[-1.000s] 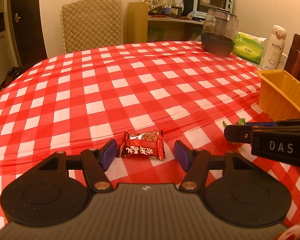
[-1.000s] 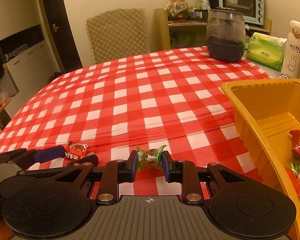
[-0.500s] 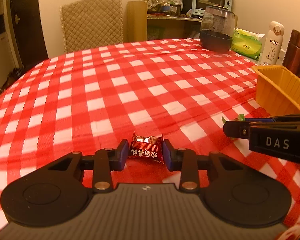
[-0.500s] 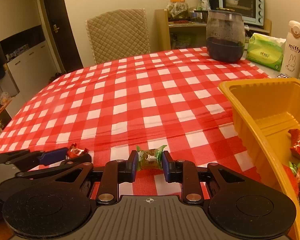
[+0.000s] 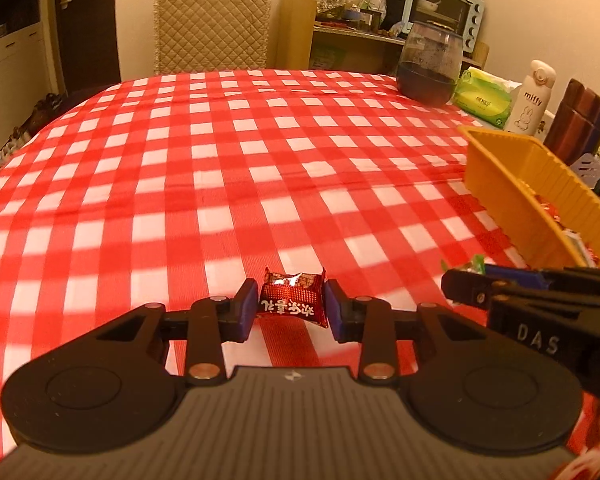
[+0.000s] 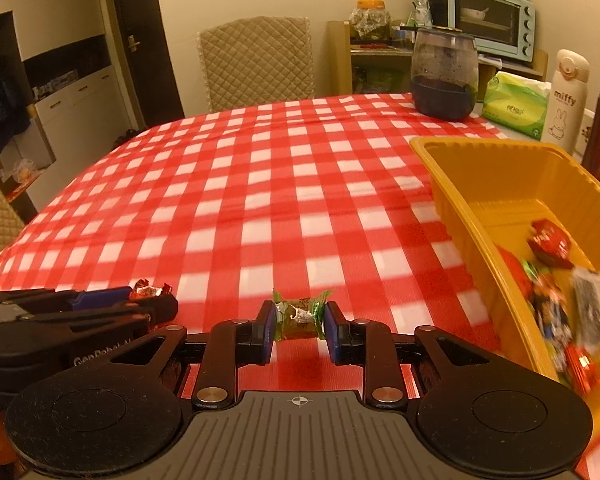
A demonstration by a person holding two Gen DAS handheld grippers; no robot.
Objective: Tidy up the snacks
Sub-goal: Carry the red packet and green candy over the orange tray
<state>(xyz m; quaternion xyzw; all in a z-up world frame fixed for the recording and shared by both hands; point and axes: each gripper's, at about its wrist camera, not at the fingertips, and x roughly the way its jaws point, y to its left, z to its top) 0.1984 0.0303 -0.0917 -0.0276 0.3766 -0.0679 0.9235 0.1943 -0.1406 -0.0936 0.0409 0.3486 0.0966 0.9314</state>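
Observation:
My left gripper is shut on a red wrapped candy and holds it just above the red checked tablecloth. My right gripper is shut on a green wrapped candy, also lifted off the cloth. The two grippers are side by side; the left one shows at the left of the right wrist view. A yellow plastic tray with several wrapped snacks in it stands to the right of the right gripper; it also shows in the left wrist view.
At the table's far right stand a dark glass jar, a green tissue pack, a white miffy bottle and a brown flask. A quilted chair stands behind the table. A shelf with a toaster oven is at the back.
My left gripper closed on the red candy and lifted it. My right gripper, holding the green candy, rose and moved toward the yellow tray.

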